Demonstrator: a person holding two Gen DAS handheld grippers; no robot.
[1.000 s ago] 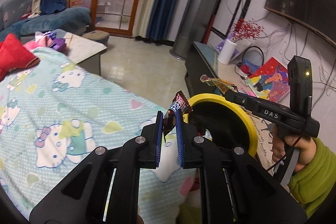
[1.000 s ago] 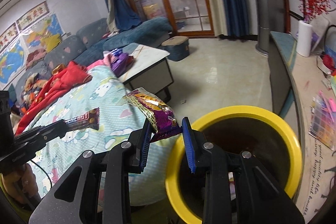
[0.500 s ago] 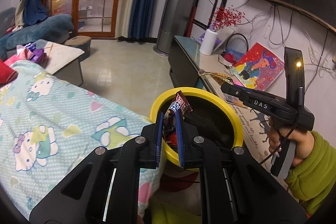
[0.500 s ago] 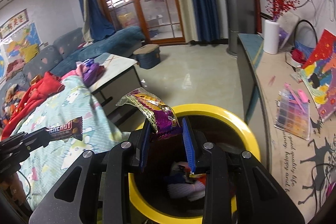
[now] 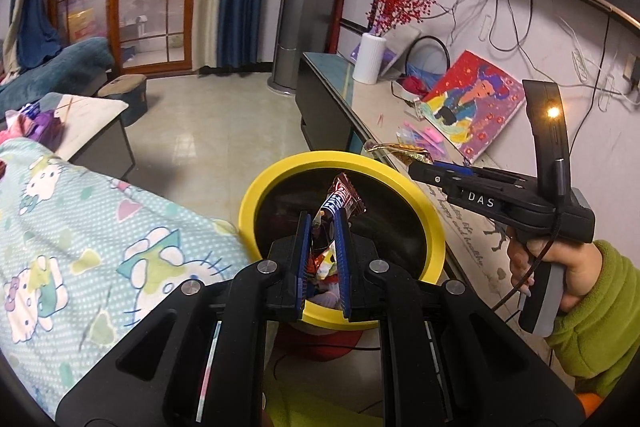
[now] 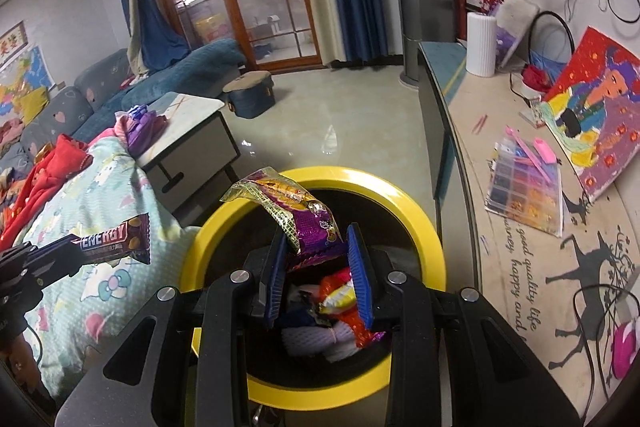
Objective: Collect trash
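A bin with a yellow rim (image 5: 434,223) (image 6: 434,243) stands below both grippers; several wrappers (image 6: 340,311) lie in it. My left gripper (image 5: 323,227) is shut on a brown candy bar wrapper (image 5: 340,201) and holds it over the bin mouth; the wrapper also shows in the right wrist view (image 6: 112,241). My right gripper (image 6: 318,247) is shut on a purple and yellow snack bag (image 6: 296,211) above the bin; the bag also shows in the left wrist view (image 5: 400,150).
A bed with a cartoon cat cover (image 5: 80,235) lies left of the bin. A low cabinet (image 6: 500,187) with a bead box (image 6: 524,187), painting (image 5: 472,111) and white vase (image 6: 480,45) runs along the right. A coffee table (image 6: 188,135) stands beyond the bed.
Both grippers have moved from beside the bed to over the bin's mouth, each still holding its wrapper. The bin's contents have come into view.
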